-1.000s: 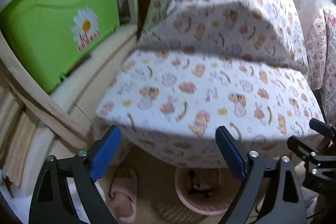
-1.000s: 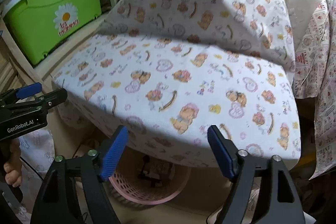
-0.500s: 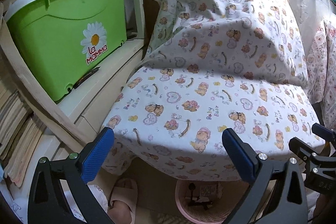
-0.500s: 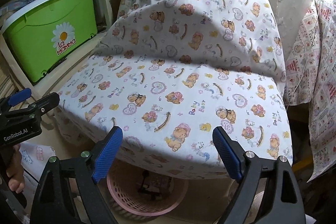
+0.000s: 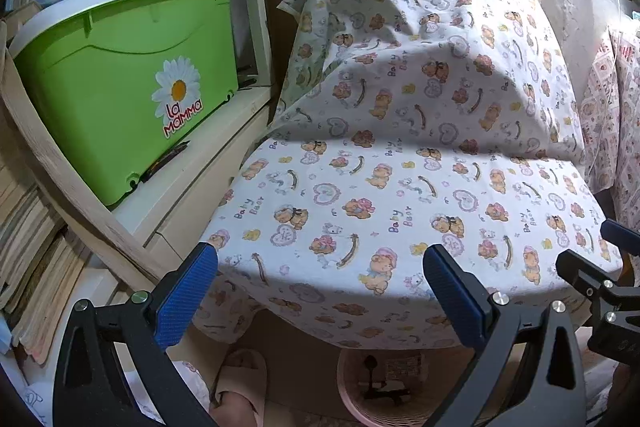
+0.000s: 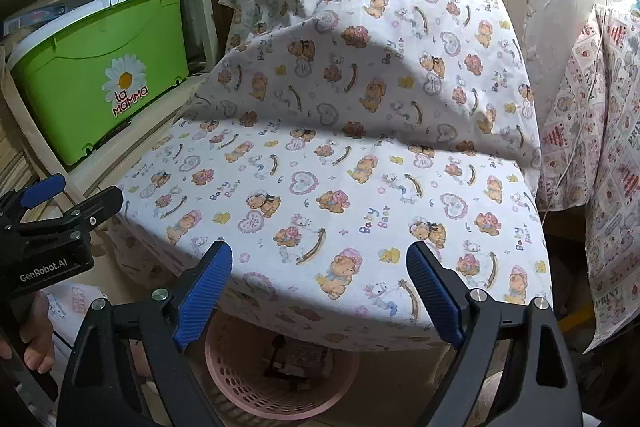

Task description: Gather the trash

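Pink plastic shows low in both views: a perforated wastebasket stands on the floor under the front edge of a worktop draped in a teddy-bear print cloth, with dark scraps inside it. The left claw hangs open and empty above the cloth's near edge; the right claw is likewise spread wide, holding nothing, just beside it. A green storage tub with a daisy label sits on a wooden shelf to the left. A slippered foot rests beside the basket.
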A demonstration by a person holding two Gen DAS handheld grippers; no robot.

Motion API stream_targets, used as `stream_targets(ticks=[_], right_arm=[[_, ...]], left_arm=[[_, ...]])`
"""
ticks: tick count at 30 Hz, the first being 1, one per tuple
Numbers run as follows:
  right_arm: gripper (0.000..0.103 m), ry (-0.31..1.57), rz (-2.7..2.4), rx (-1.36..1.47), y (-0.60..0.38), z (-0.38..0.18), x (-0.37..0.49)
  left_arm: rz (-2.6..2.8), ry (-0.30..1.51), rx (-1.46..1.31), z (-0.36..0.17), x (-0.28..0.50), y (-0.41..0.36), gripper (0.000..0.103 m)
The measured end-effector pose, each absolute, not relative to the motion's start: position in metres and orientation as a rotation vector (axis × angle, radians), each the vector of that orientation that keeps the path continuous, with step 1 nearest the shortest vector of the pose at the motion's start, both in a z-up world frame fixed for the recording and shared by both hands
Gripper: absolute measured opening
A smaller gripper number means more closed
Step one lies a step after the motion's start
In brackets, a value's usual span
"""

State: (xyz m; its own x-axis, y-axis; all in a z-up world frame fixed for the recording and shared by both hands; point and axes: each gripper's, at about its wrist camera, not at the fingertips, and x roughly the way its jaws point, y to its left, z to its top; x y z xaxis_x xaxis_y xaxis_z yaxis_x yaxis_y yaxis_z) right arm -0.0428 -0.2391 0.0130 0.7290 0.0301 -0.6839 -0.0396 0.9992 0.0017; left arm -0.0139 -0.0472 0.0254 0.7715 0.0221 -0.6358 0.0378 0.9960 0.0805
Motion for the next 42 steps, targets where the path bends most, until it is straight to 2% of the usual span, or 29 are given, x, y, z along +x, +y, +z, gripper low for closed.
stream_targets(ticks=[42], right_arm=[[0.091, 0.76, 0.035, -0.012, -0.242, 0.0095, -0.0387]], left_arm=[[-0.006, 0.648, 0.099, 0.0328, -0.0196, -0.0399, 0.102]])
